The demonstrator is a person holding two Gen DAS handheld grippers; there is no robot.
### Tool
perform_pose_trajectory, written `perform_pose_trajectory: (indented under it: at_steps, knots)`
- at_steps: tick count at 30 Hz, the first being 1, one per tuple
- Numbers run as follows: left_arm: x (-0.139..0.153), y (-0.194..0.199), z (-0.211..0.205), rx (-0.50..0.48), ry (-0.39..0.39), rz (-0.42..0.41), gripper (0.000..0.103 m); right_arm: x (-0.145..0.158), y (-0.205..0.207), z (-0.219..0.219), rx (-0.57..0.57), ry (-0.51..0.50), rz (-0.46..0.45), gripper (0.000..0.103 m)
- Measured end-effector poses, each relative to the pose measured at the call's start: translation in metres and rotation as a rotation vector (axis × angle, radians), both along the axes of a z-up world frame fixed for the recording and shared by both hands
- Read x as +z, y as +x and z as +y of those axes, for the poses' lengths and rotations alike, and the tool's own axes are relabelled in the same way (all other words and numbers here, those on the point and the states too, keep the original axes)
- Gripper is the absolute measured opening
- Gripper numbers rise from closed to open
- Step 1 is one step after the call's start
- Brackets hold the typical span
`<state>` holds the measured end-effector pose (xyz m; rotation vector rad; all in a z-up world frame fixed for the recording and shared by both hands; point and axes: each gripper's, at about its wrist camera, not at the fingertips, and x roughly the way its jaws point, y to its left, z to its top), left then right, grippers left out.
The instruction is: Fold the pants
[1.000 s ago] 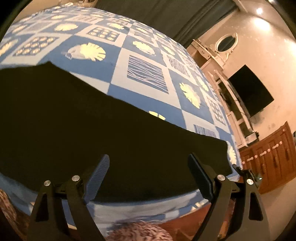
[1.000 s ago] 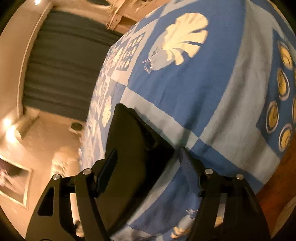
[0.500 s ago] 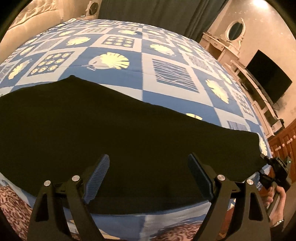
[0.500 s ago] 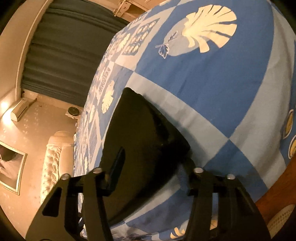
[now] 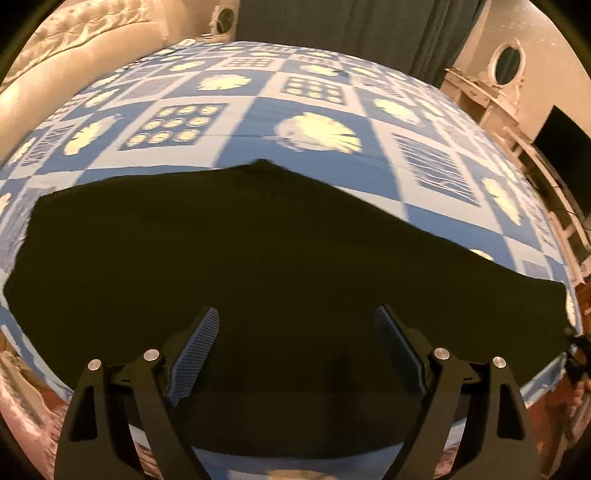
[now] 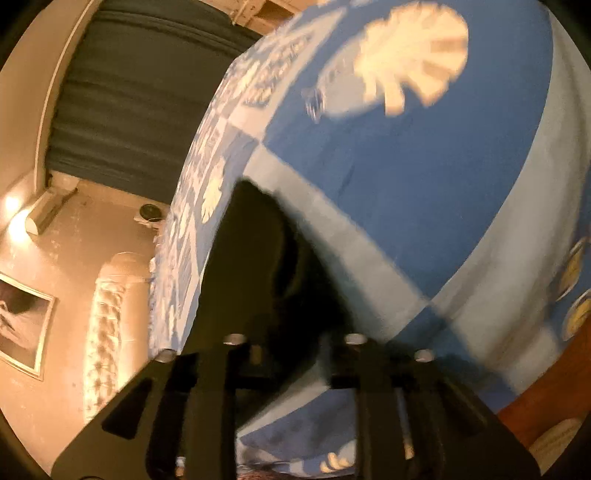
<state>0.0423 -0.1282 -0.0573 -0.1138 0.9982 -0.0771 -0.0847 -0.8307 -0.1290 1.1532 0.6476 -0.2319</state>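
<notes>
Black pants [image 5: 258,258] lie flat along the near edge of a bed with a blue and white shell-pattern cover [image 5: 314,99]. My left gripper [image 5: 297,332] is open and empty, hovering just above the middle of the pants. In the right wrist view the right gripper [image 6: 291,332] has its fingers closed on the end of the pants [image 6: 255,258], which lifts slightly from the cover [image 6: 424,166]. The fingertips are hidden in the dark cloth. The right gripper also shows small at the far right of the left wrist view [image 5: 574,339].
A padded cream headboard [image 5: 74,48] stands at the left. Dark curtains [image 5: 351,26] hang behind the bed. A white dresser with an oval mirror [image 5: 506,62] and a dark TV [image 5: 561,136] stand at the right. Wooden floor [image 6: 535,406] lies below the bed edge.
My right gripper has closed from open onto the end of the pants. My left gripper has swung left along the pants and stayed open.
</notes>
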Motion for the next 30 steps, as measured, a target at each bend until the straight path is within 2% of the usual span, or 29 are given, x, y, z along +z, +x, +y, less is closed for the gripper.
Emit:
perform_pose_trajectory:
  at_steps: [1, 2, 4, 8, 14, 21, 24, 27, 29, 30]
  knots:
    - [0.000, 0.001, 0.005, 0.007, 0.008, -0.001, 0.085, 0.007, -0.004, -0.006, -0.021, -0.031, -0.007, 0.061]
    - [-0.001, 0.003, 0.013, 0.014, 0.020, -0.002, 0.085, 0.015, -0.006, -0.016, -0.036, -0.050, -0.024, 0.072]
    - [-0.003, 0.006, 0.022, 0.017, 0.042, 0.002, 0.085, 0.020, -0.002, -0.030, -0.029, -0.062, -0.039, 0.072]
    - [-0.006, 0.009, 0.037, 0.026, 0.072, 0.006, 0.085, 0.019, 0.026, -0.051, 0.058, -0.127, 0.011, 0.072]
    - [-0.010, 0.011, 0.059, 0.049, 0.102, 0.017, 0.085, 0.007, 0.055, -0.057, 0.173, -0.057, -0.014, 0.081]
    - [-0.014, 0.013, 0.076, 0.074, 0.090, 0.031, 0.085, 0.006, 0.084, -0.037, 0.396, -0.010, 0.010, 0.082]
    - [-0.014, 0.014, 0.076, 0.072, 0.102, 0.032, 0.085, 0.005, 0.088, -0.036, 0.445, 0.015, 0.007, 0.081]
    - [-0.014, 0.014, 0.078, 0.076, 0.100, 0.035, 0.085, 0.003, 0.084, -0.038, 0.438, 0.017, 0.015, 0.070]
    - [-0.015, 0.014, 0.079, 0.077, 0.100, 0.033, 0.085, 0.000, 0.080, -0.035, 0.432, -0.004, 0.049, 0.052]
    - [-0.015, 0.015, 0.079, 0.075, 0.103, 0.036, 0.085, -0.001, 0.076, -0.033, 0.431, -0.012, 0.061, 0.047]
